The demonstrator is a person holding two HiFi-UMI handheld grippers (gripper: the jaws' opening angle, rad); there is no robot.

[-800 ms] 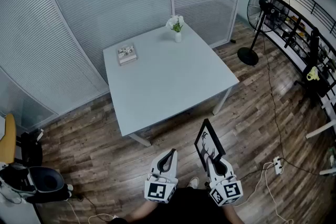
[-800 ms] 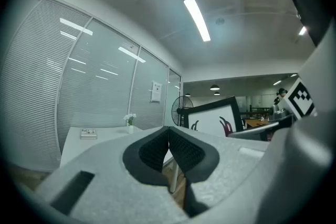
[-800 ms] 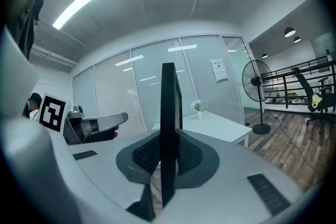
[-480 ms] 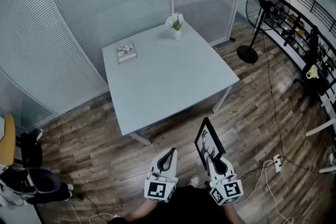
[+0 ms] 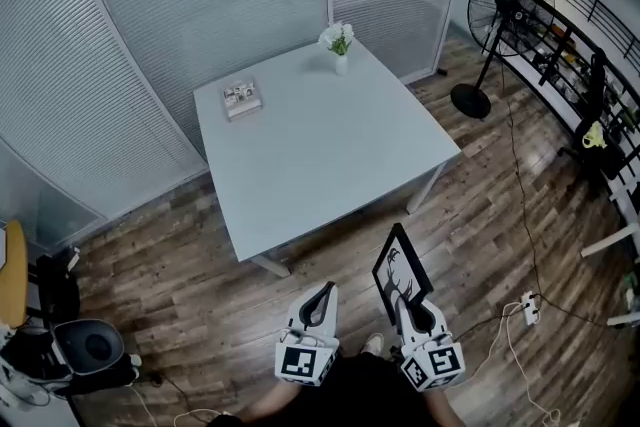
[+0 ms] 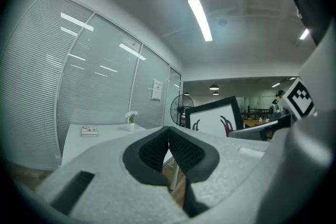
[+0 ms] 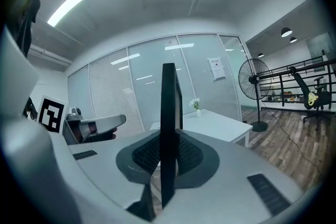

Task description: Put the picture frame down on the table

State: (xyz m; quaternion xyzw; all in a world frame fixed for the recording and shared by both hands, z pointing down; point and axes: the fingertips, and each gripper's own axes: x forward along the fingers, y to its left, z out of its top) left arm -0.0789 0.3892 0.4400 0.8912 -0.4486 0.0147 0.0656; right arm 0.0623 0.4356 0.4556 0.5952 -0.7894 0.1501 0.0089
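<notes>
Left claw [image 5: 320, 298]: jaws pressed together, nothing between. Right claw [image 5: 404, 307]: clamped on lower edge of picture frame [image 5: 399, 272], upright over floor, well short of table [image 5: 330, 155]. Risk: thin edge grip, so frame may pivot or slip; corner may clip table rim. Right gripper view shows frame edge-on between pads; head view alone shows gap to table.
</notes>
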